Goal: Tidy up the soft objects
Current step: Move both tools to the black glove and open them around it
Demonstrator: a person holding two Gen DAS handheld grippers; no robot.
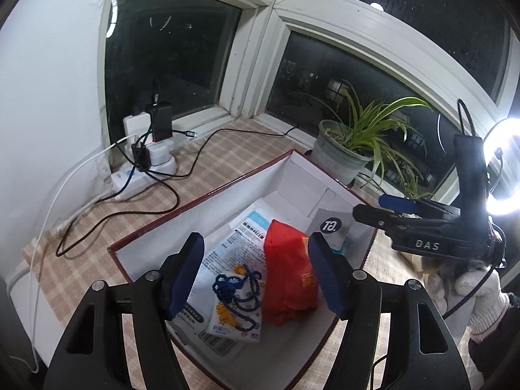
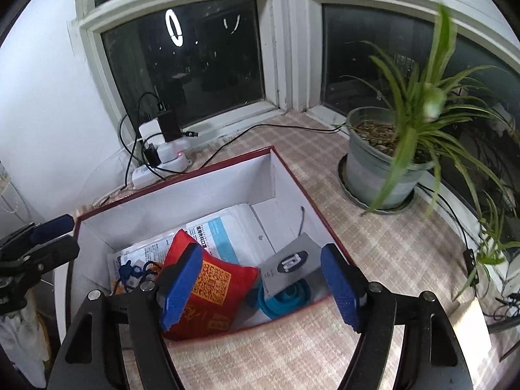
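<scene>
Both grippers hung above the open red-rimmed box (image 2: 292, 175) with jaws spread and nothing held: the left gripper (image 1: 256, 273) over its near-left part, the right gripper (image 2: 260, 286) over its near edge. The red fabric pouch (image 2: 208, 286) stood propped inside the box, directly between and below the left gripper's fingers and against the inner side of the right gripper's left finger (image 2: 182, 286). It appeared soft, light and compressible; a pinch across its puffed middle would likely hold better than one at a seam edge. Just left of it lay a blue knotted cord (image 1: 237, 295) on flat plastic-wrapped packets (image 1: 240, 237), judged slippery and limp. Beyond the pouch to the right, a grey card (image 2: 287, 266) rested on a blue ring-shaped item (image 2: 282, 302), its stiffness undetermined. A potted plant (image 2: 380, 169) stood well beyond the box.
</scene>
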